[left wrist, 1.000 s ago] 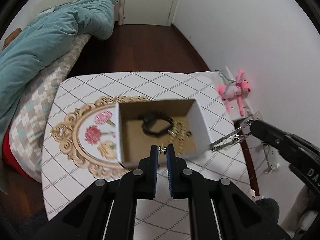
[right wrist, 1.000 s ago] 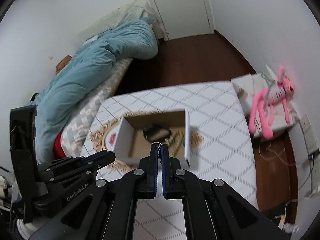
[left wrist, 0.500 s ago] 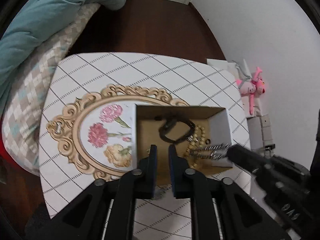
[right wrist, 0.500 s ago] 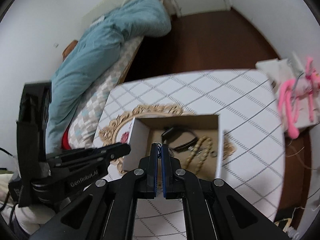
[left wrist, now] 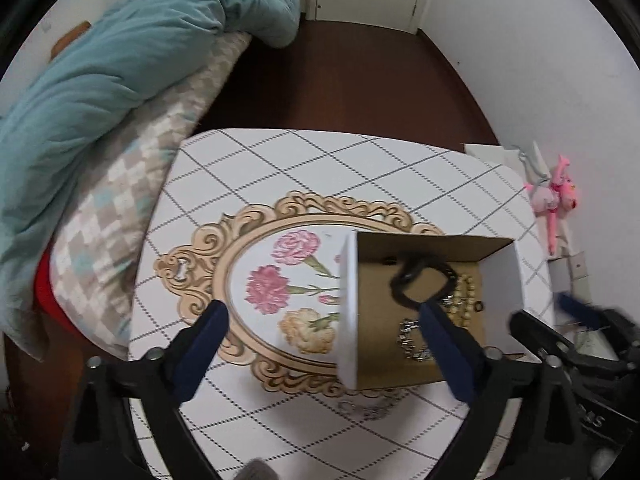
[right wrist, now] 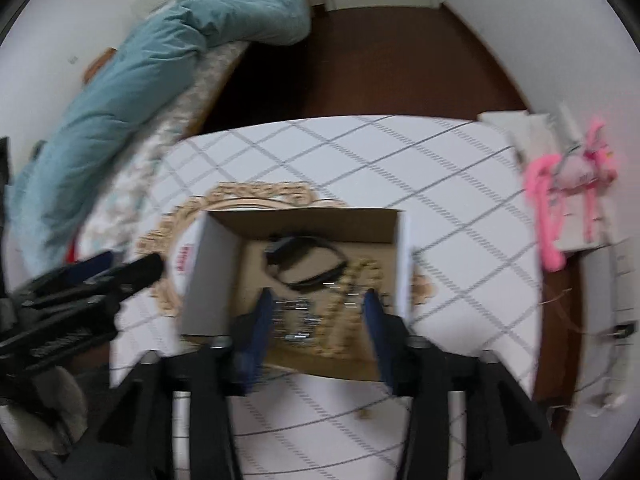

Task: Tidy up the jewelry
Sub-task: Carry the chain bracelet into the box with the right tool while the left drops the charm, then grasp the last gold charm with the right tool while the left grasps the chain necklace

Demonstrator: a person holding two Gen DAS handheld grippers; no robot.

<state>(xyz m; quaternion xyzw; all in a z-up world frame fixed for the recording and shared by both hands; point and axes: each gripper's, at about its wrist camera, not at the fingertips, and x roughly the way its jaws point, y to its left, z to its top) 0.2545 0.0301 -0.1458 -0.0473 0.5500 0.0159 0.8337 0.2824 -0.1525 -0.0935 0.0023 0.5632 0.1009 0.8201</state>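
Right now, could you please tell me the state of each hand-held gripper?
Left hand-held gripper: open, holding nothing.
Right hand-held gripper: open, holding nothing, over the box.

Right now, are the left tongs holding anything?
No: the left tongs are spread wide and empty, and the silver chain lies in the box.

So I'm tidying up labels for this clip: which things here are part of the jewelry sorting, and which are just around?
Part of the job:
cardboard box
black bracelet
beaded bracelet
silver chain
left gripper, open
right gripper, open

Just around:
table
teal duvet
pink plush toy
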